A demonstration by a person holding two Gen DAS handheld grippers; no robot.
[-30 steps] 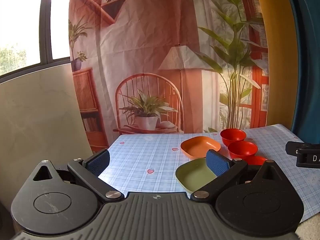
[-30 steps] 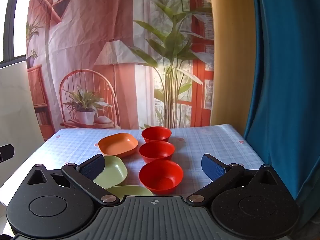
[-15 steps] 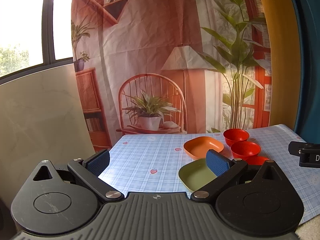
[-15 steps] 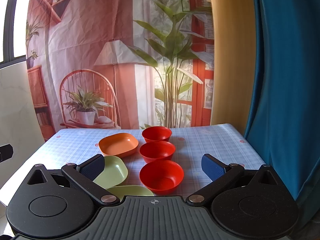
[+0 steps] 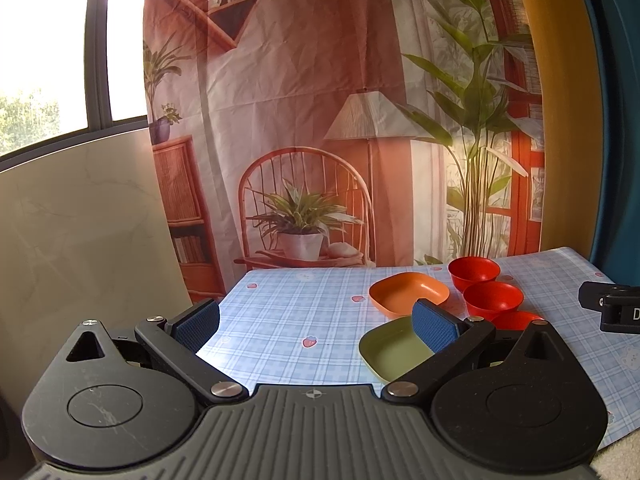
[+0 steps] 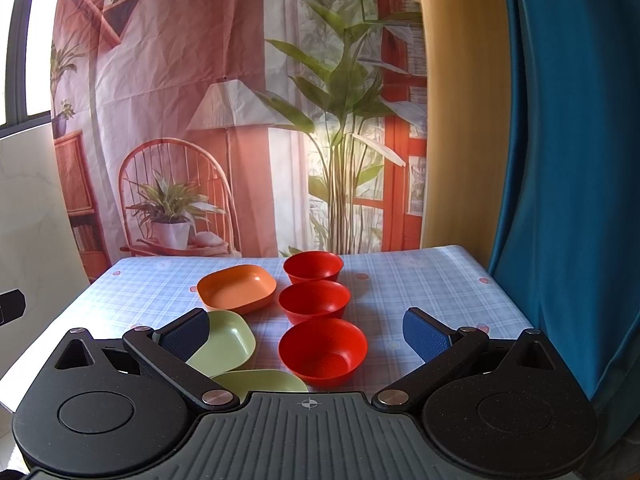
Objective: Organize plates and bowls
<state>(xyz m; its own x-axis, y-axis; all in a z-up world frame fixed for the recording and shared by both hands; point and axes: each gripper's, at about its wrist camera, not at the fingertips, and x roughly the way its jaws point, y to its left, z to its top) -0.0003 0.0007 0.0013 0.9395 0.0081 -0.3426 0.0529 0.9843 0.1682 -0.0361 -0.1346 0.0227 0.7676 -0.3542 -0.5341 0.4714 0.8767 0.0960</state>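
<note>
Bowls, three red ones in a row running away down the table, begin with the nearest red bowl [image 6: 322, 350], probably just ahead of the empty, wide-open right gripper [image 6: 306, 330]; the left gripper [image 5: 316, 322], equally spread, sits farther left.

Bright daylight from the window [image 5: 60, 60] — blown out; glare on the tablecloth [image 5: 280, 320]; fisheye bending at edges.

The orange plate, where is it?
In the right wrist view, the orange plate sits left of the middle red bowl, behind the green plate.
</note>
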